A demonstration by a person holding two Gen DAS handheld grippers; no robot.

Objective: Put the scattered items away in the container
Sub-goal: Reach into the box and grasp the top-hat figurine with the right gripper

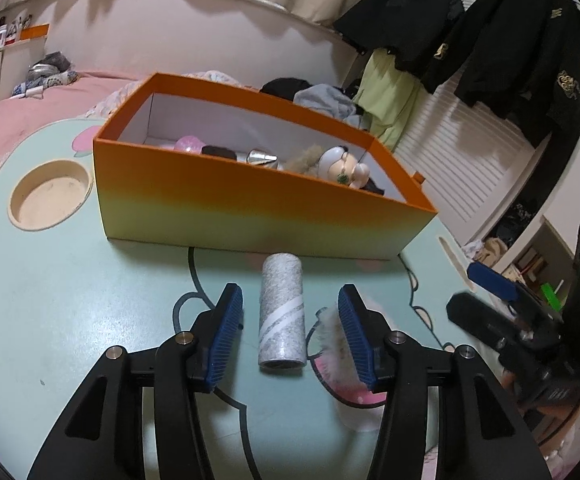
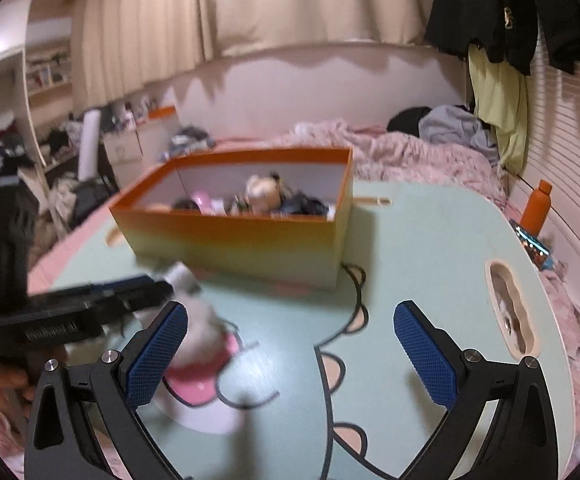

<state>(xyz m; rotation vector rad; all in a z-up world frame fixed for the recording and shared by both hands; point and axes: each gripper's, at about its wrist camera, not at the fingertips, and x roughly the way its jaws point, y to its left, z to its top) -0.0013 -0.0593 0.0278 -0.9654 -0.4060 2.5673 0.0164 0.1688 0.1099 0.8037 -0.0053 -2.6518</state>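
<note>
Most of the tidying looks done: the orange box (image 1: pixel 226 196) on the table (image 1: pixel 70 300) already holds a pink ball (image 1: pixel 189 145), a dark block, a silver piece (image 1: pixel 262 157) and a small doll (image 1: pixel 344 166), with more dark things beside them.

At least 2 items remain outside. A grey speckled roll (image 1: pixel 281 316) lies on the table directly between the pads of the left tongs (image 1: pixel 290 334), pointing toward the near wall of the box just ahead of them. The left tongs stand apart, with a clear gap on each side of the roll, so it is not gripped. A fluffy white and pink thing (image 2: pixel 206 344) lies just outside their right pad.

The right tongs (image 2: pixel 290 354) are spread wide with nothing between them; the fluffy thing sits behind their left pad, blurred.

By my judgement, what is left is the roll and the fluffy item, each needing a lift over the box wall.
</note>
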